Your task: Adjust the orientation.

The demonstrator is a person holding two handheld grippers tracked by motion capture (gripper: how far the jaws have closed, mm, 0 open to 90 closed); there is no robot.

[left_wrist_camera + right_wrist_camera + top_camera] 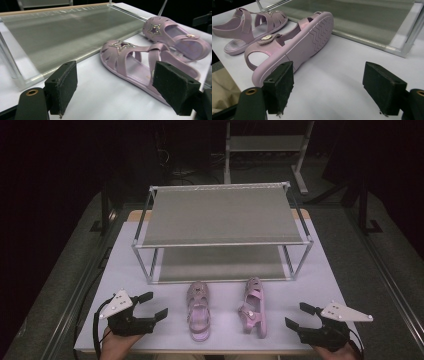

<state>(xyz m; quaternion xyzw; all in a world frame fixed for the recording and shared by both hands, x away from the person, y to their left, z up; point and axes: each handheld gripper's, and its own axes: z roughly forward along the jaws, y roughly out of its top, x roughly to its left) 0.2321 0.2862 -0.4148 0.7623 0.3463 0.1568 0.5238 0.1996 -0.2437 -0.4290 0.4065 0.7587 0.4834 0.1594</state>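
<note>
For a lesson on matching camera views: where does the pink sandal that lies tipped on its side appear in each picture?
High view: the tipped sandal is the right one of the pair, front centre of the table.
Left gripper view: upper right, the farther sandal, heel cut by the edge.
Right gripper view: centre left, the nearer sandal, its wavy sole facing the camera.
Shared landmark: the shoe rack's lower shelf just behind the sandals.

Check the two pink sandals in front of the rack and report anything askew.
The right sandal has tipped onto its side, its ribbed sole showing in the right gripper view. The left sandal sits flat on its sole. Both lie on the table, untouched.
</note>
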